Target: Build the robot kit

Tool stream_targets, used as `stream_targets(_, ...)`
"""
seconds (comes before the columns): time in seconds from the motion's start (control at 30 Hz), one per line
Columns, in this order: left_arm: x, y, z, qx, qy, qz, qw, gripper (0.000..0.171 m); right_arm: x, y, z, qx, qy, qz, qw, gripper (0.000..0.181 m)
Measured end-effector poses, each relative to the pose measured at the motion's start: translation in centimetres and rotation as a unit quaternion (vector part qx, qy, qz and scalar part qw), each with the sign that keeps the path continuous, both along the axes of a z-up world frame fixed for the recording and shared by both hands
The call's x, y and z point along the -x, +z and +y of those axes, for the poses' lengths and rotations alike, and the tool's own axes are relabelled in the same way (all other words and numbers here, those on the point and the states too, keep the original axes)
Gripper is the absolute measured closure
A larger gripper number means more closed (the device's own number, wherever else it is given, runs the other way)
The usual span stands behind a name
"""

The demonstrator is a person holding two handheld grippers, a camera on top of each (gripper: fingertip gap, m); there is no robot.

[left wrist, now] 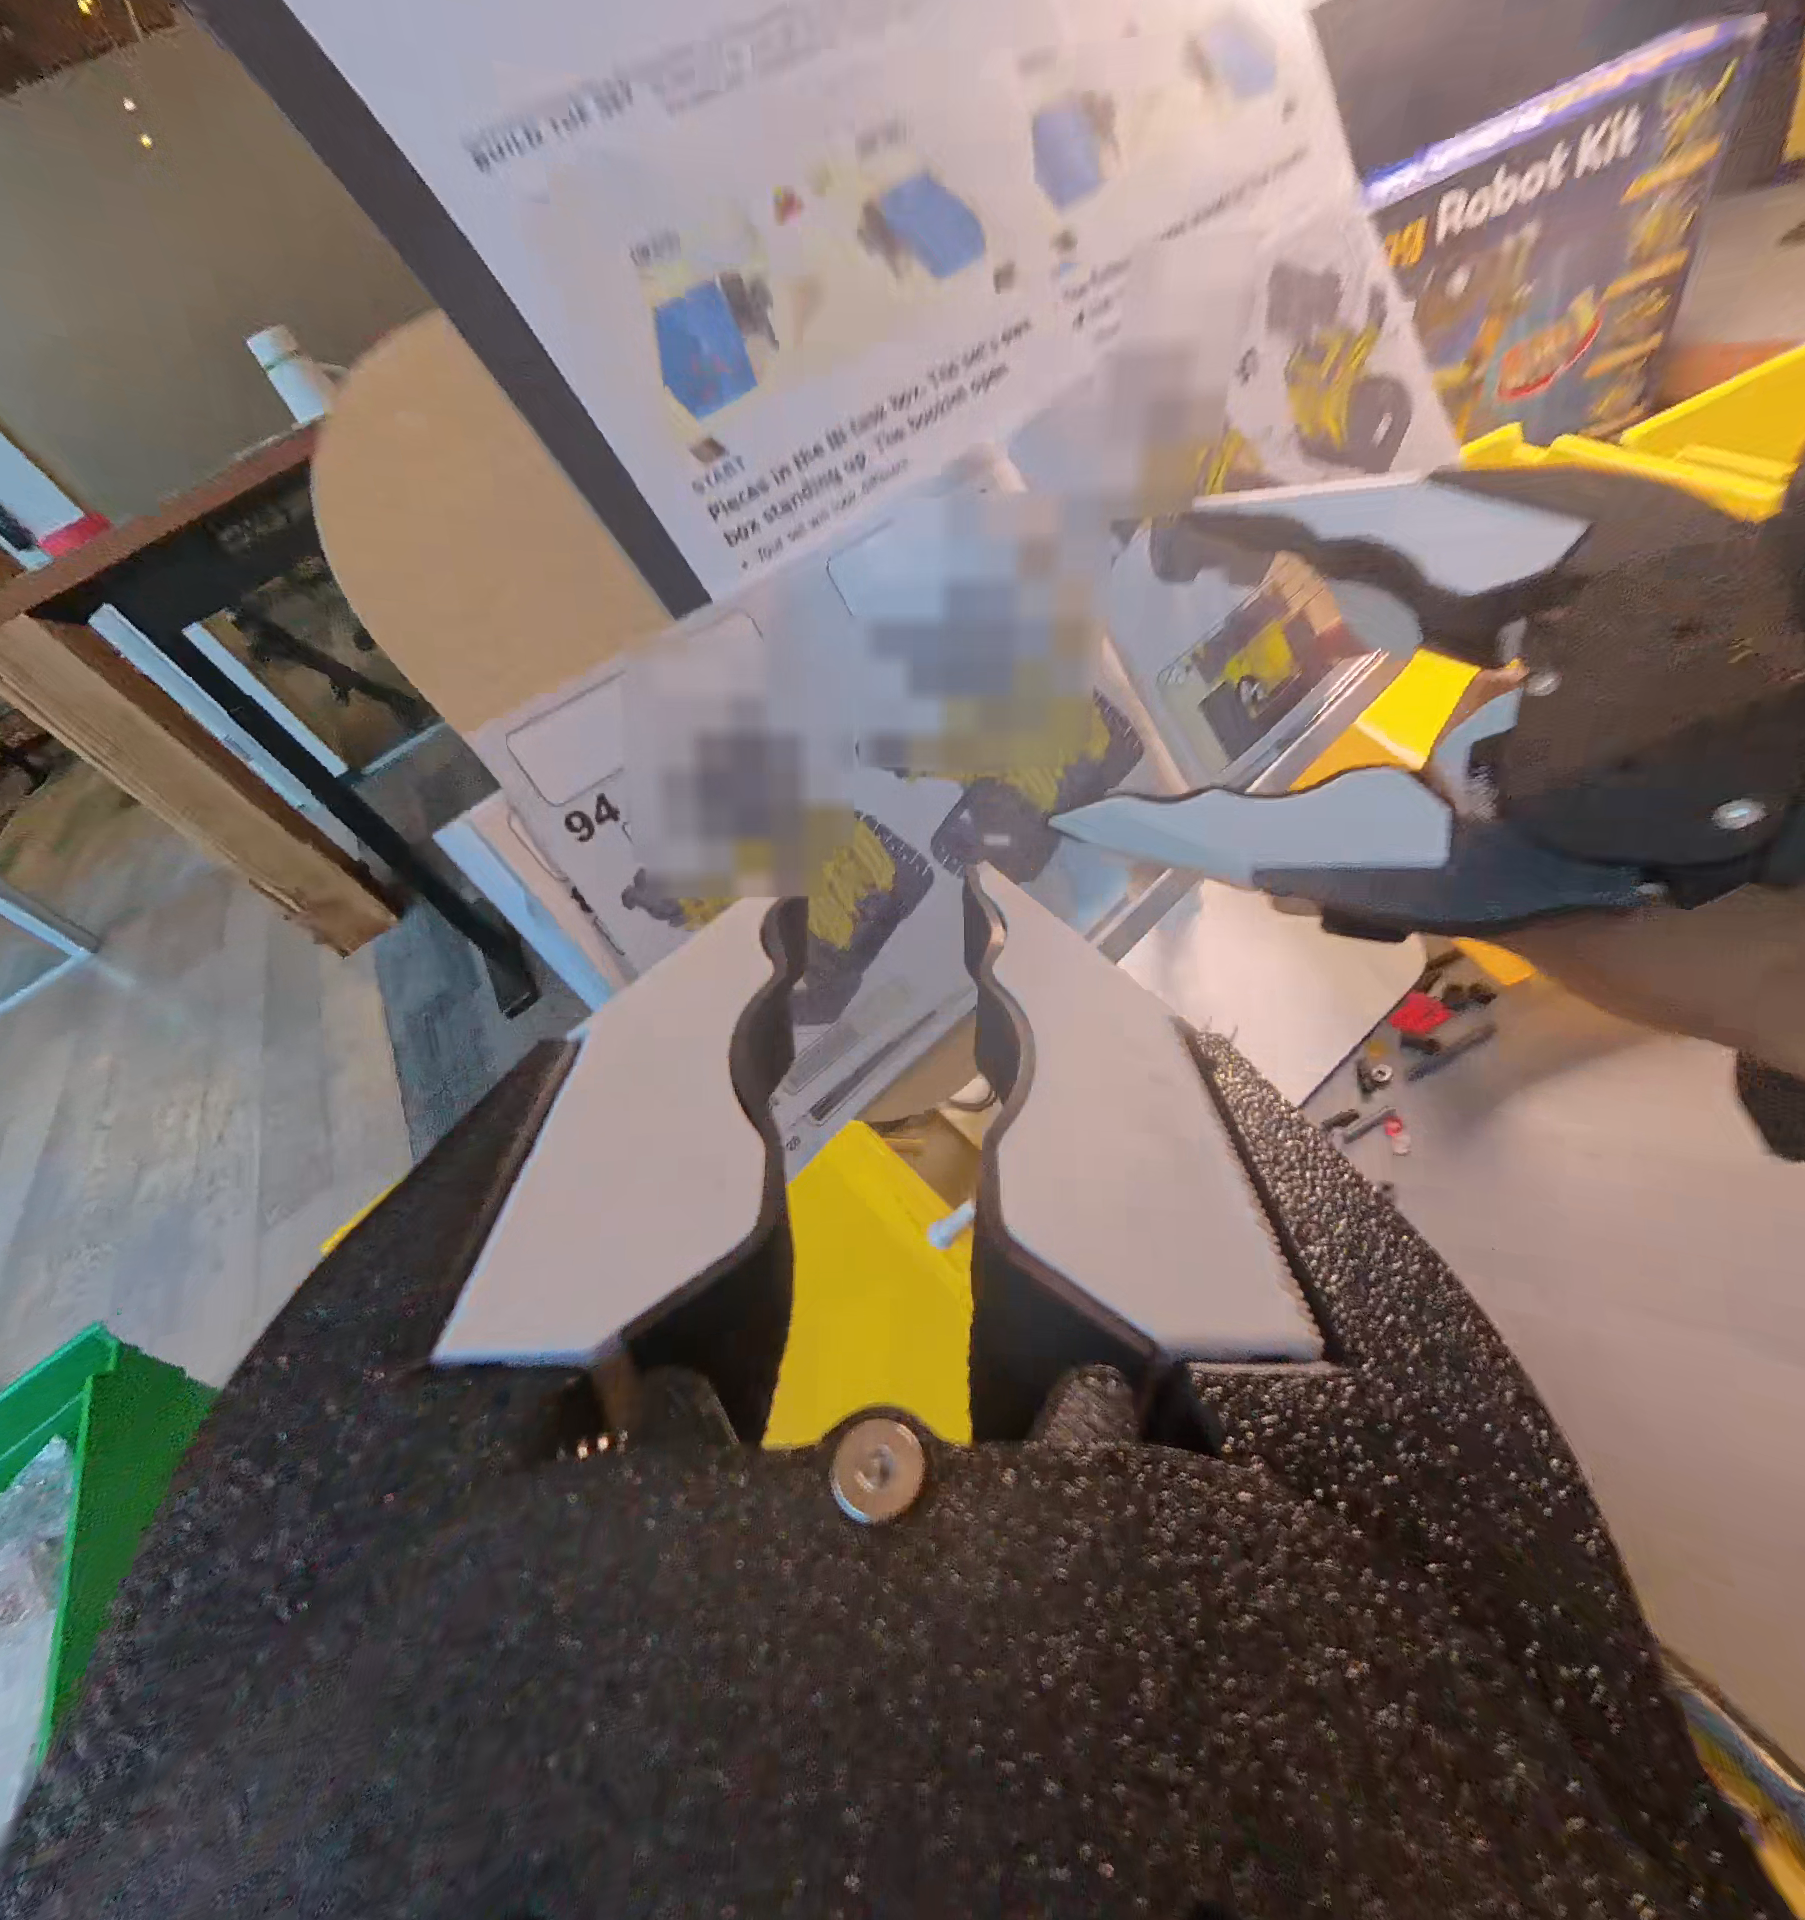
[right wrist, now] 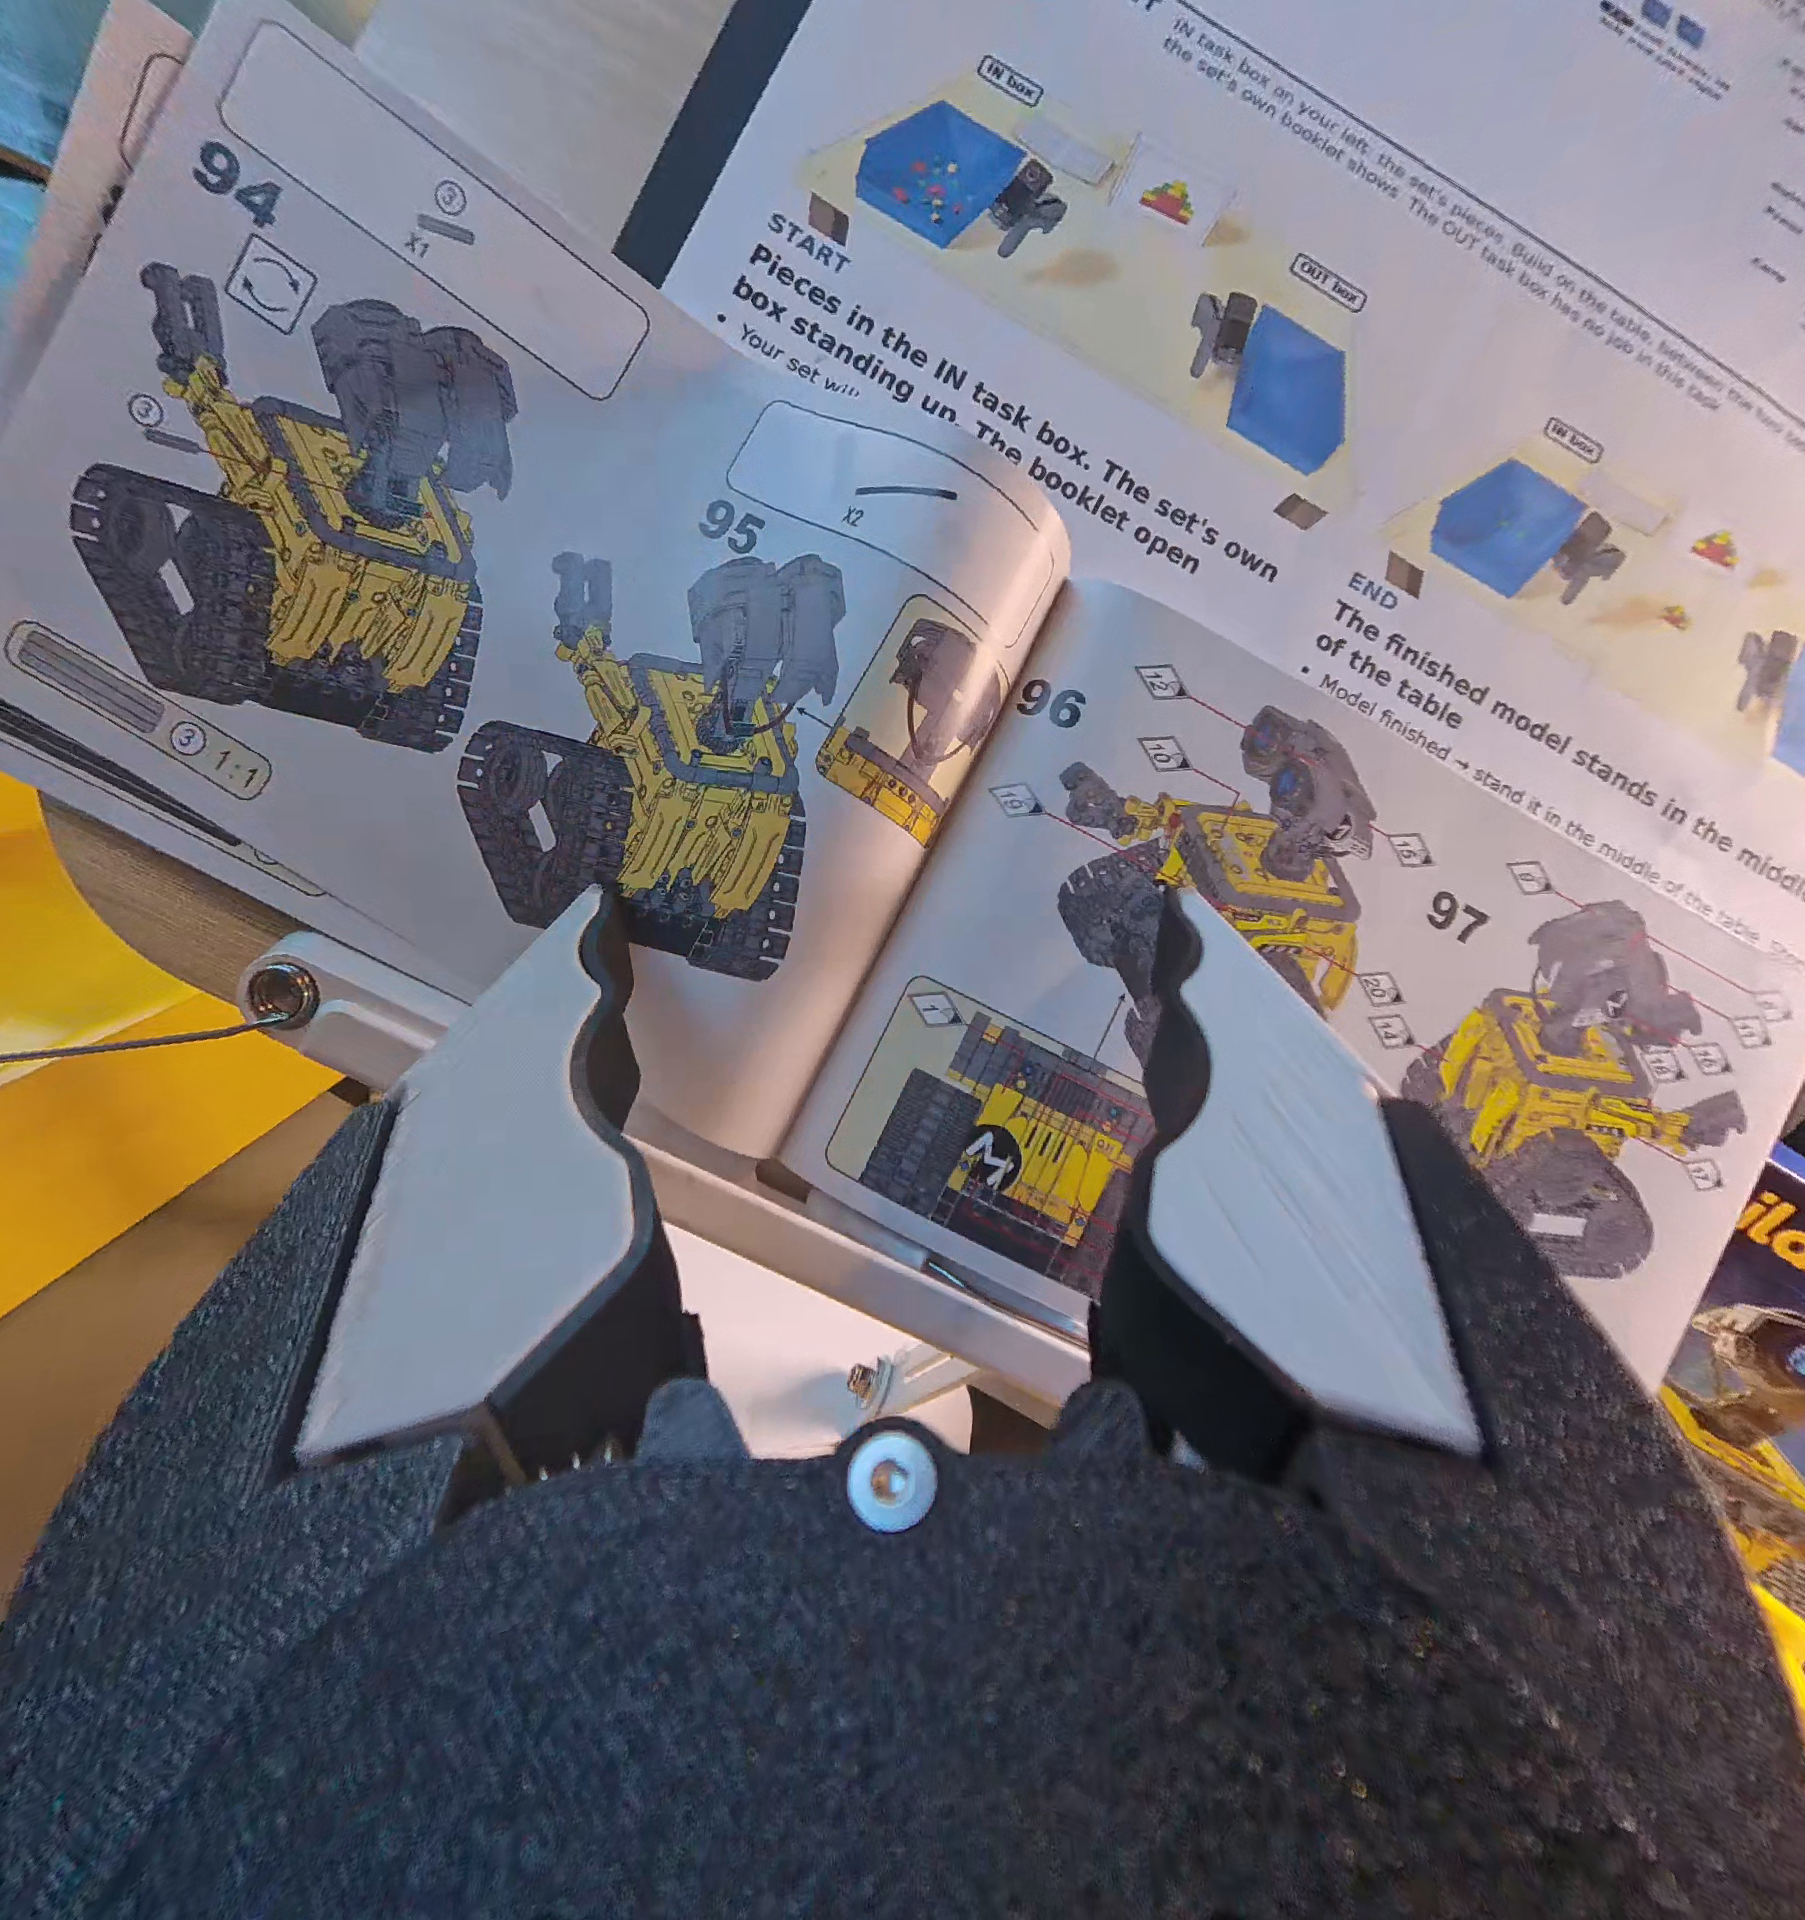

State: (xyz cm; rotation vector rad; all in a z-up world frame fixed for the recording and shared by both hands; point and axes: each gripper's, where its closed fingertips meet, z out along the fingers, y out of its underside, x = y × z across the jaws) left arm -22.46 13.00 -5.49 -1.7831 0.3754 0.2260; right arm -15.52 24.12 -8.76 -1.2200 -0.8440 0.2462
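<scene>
An open instruction booklet [right wrist: 877,644] with pictures of a yellow tracked model leans on a white stand [right wrist: 337,997]. My right gripper [right wrist: 887,894] is open and empty, its fingers pointing at the booklet's lower middle, close to the pages; whether it touches them I cannot tell. In the left wrist view the booklet [left wrist: 586,769] is partly covered by mosaic. My left gripper [left wrist: 877,894] is open by a narrow gap and empty, pointing at the booklet's lower edge. The right gripper [left wrist: 1116,686] comes in from the right there, open, its lower fingertip [left wrist: 1085,826] at the page.
A large printed sheet [right wrist: 1293,312] stands behind the booklet. A boxed building kit [left wrist: 1563,229] stands at the right. A yellow bin [left wrist: 877,1299] lies under my left gripper, a green bin [left wrist: 77,1455] at the left. Small loose parts [left wrist: 1417,1029] lie on the table.
</scene>
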Motion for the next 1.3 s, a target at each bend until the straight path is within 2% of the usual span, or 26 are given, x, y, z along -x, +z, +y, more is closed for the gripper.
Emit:
stream_targets(0.13,3.5,-3.9,2.4,0.063,0.039,0.012,0.997,0.139,0.3,-0.3,-0.2,0.015,0.023,-0.019,0.999,0.076)
stream_targets(0.2,4.4,-4.9,2.7,0.076,0.048,0.013,0.996,0.138,0.1,-0.1,-0.6,0.019,0.051,-0.025,0.998,0.078)
stream_targets(0.43,4.7,-4.9,2.7,0.059,0.046,0.026,0.997,0.143,-1.9,0.9,0.1,0.012,0.083,-0.010,0.996,0.091)
stream_targets(0.63,4.7,-4.9,2.7,0.052,0.046,0.033,0.997,0.142,-2.6,0.1,1.0,0.006,0.071,-0.010,0.997,0.091)
stream_targets(0.77,4.6,-4.9,2.7,0.049,0.044,0.030,0.997,0.142,-3.6,0.1,1.5,0.007,0.062,0.001,0.998,0.098)
stream_targets(0.97,4.4,-5.0,2.8,0.045,0.040,0.033,0.998,0.143,-4.9,-0.3,3.0,0.001,0.026,-0.013,1.000,0.088)
stream_targets(1.3,3.7,-5.1,3.1,0.034,0.021,0.042,0.998,0.142,-6.1,-0.4,3.7,0.007,0.001,-0.010,1.000,0.087)
